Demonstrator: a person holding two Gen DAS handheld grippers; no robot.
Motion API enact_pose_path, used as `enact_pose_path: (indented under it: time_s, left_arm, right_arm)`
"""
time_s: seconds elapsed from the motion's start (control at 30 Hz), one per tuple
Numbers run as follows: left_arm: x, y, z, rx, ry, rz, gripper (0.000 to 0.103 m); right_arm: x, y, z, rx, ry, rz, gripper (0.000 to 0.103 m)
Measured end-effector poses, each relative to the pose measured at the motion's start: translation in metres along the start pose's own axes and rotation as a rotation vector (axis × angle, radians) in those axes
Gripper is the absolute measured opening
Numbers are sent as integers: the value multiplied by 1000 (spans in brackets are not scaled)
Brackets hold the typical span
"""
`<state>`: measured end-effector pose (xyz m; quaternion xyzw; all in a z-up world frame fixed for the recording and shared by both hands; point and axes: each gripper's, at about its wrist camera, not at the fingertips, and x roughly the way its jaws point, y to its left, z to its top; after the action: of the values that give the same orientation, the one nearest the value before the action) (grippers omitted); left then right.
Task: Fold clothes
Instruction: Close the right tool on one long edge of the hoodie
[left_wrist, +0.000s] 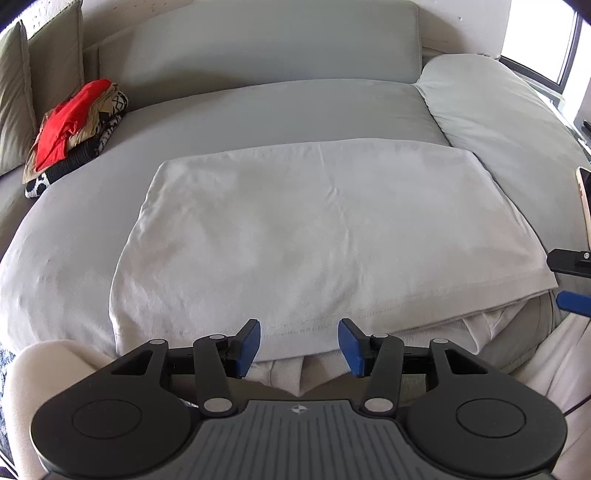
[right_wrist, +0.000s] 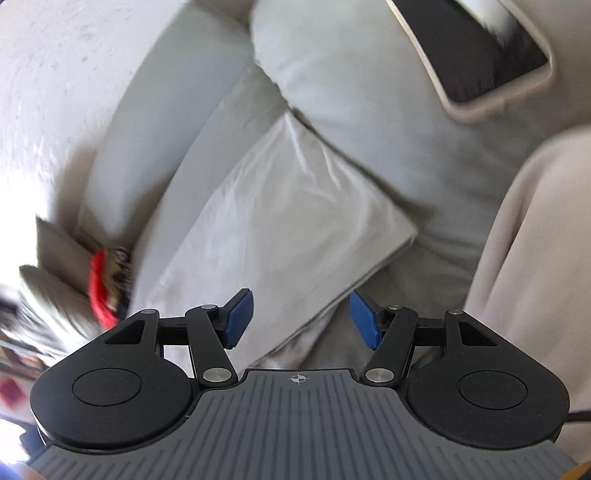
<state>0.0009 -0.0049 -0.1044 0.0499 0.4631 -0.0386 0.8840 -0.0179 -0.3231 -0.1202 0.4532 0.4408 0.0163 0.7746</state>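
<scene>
A white garment (left_wrist: 325, 229) lies folded flat in a rectangle on the grey sofa seat (left_wrist: 258, 110). Its hemmed near edge hangs over the seat front, with more white fabric bunched beneath. My left gripper (left_wrist: 299, 345) is open and empty, just in front of that hem. My right gripper (right_wrist: 301, 319) is open and empty, above the garment's right edge (right_wrist: 295, 221); that view is blurred. One of its blue fingertips (left_wrist: 574, 302) shows at the right edge of the left wrist view.
A pile of folded clothes, red on top (left_wrist: 70, 129), sits at the seat's far left, also seen blurred in the right wrist view (right_wrist: 101, 291). A grey cushion (left_wrist: 498, 110) lies at the right. A phone (right_wrist: 476, 48) rests on it. A back cushion (left_wrist: 269, 44) stands behind.
</scene>
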Motion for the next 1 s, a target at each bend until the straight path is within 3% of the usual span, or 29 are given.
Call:
enact_pose_path:
  time_s: [0.1, 0.23, 0.37, 0.47, 0.57, 0.67, 0.8, 1.0]
  left_arm:
    - [5, 1, 4, -3, -9, 7, 49]
    - [16, 4, 9, -19, 4, 6, 49]
    - [25, 9, 7, -40, 24, -8, 50]
    - [25, 10, 6, -38, 19, -11, 51]
    - [25, 9, 5, -36, 16, -11, 51]
    - [25, 10, 5, -36, 16, -11, 51]
    - [25, 10, 6, -36, 21, -11, 51]
    - [25, 9, 6, -33, 23, -8, 52]
  right_arm:
    - [17, -9, -8, 102, 39, 79, 63]
    - [33, -13, -13, 134, 53, 53, 61]
    - [35, -21, -17, 154, 16, 92, 59]
    - [39, -33, -14, 173, -30, 172, 60]
    - [46, -48, -15, 225, -22, 271, 62]
    - [46, -59, -16, 280, 0, 317, 51]
    - [51, -63, -16, 314, -8, 355, 49]
    - [67, -63, 2, 361, -95, 400, 44]
